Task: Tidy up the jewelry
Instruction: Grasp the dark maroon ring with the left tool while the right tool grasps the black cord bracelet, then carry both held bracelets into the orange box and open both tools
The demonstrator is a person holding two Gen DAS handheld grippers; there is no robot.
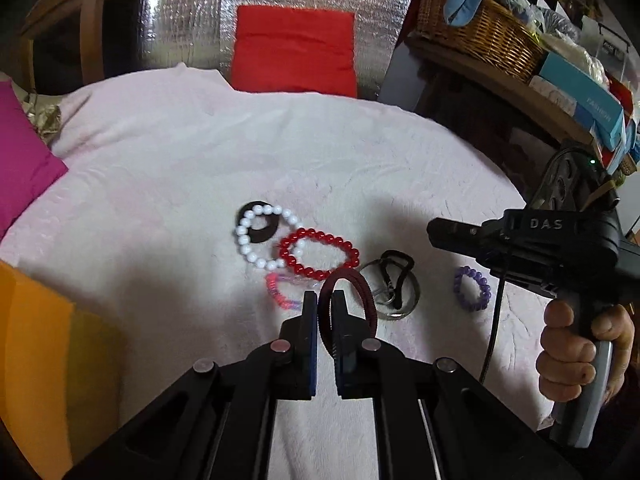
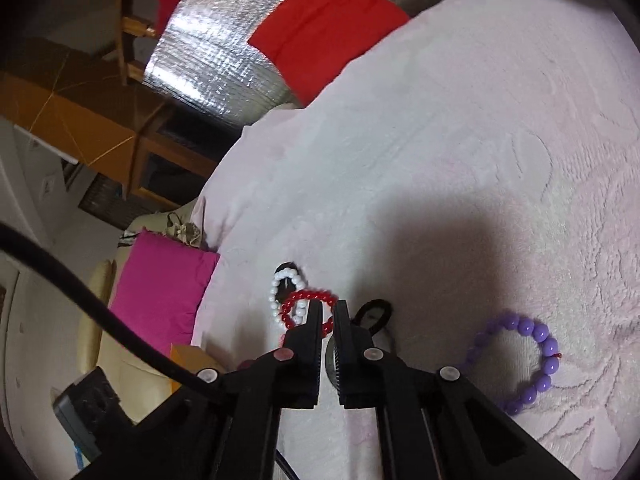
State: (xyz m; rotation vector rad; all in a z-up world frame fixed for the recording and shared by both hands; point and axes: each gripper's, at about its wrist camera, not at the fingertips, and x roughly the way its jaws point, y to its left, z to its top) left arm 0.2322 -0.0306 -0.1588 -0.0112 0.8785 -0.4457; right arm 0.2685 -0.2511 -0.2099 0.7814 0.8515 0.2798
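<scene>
Jewelry lies on a pale pink blanket (image 1: 168,168): a white bead bracelet (image 1: 260,238) over a black ring, a red bead bracelet (image 1: 318,254), a pink translucent bracelet (image 1: 278,292), a metal ring with a black cord (image 1: 394,288), and a purple bead bracelet (image 1: 472,288). My left gripper (image 1: 325,300) is shut on a dark maroon band (image 1: 356,296), held just above the blanket. My right gripper (image 2: 328,312) is nearly closed and empty, hovering above the pile; it shows at the right in the left wrist view (image 1: 520,240). The purple bracelet (image 2: 528,360) lies to its right.
A red cushion (image 1: 296,48) and silver foil sheet stand behind the blanket. A magenta cushion (image 1: 24,152) lies at the left, an orange object (image 1: 44,352) at the near left. A shelf with a wicker basket (image 1: 476,36) and boxes is at the right.
</scene>
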